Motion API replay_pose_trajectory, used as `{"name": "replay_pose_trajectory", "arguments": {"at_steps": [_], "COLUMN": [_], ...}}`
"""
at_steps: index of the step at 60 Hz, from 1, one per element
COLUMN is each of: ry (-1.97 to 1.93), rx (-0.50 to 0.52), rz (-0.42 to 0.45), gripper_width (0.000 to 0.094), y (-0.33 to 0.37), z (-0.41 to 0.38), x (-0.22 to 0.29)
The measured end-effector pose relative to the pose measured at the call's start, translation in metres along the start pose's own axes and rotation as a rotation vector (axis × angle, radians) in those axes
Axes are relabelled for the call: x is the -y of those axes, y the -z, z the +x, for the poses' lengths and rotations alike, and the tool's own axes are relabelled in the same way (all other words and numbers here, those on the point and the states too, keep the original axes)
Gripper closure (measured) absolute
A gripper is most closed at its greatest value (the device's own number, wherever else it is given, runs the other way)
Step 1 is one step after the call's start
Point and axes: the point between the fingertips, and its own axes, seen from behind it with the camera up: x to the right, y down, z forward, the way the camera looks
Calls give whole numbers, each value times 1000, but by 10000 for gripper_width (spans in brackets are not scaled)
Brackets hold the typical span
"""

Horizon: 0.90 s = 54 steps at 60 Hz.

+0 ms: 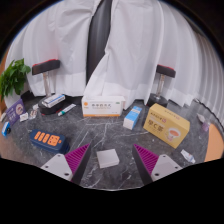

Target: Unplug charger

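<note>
Gripper point(109, 163): open wide, empty
White block point(108, 157): on bench point(120, 140), between the fingers
White box point(103, 106): beyond
Yellow box point(166, 124): right, ahead

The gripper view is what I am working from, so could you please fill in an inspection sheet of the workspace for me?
Surface: dark marbled table, cluttered along its far side.
Job's things: a small white block lies between the tool's fingers; whether it is the charger cannot be told. No socket seen.
Clutter: white box, yellow box, blue carton, blue tray with orange items, marker, further small packages.
Grippers: tool open, low over the table, nothing held.
Cables: nothing seen.
Surroundings: person in a white coat seated behind the table, chair armrests either side, green plant.
</note>
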Motion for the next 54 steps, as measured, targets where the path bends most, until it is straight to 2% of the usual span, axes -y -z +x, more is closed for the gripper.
{"name": "replay_pose_trajectory", "arguments": {"at_steps": [10, 22, 35, 44, 54], "ry": [53, 56, 41, 35, 32], "rx": [-36, -49, -85, -93, -89], "rz": [26, 67, 60, 49, 53], "gripper_width": [85, 84, 84, 87, 86], "y": [74, 199, 320, 370, 394], "z": [3, -15, -32, -46, -54], "x": [12, 12, -22, -43, -52]}}
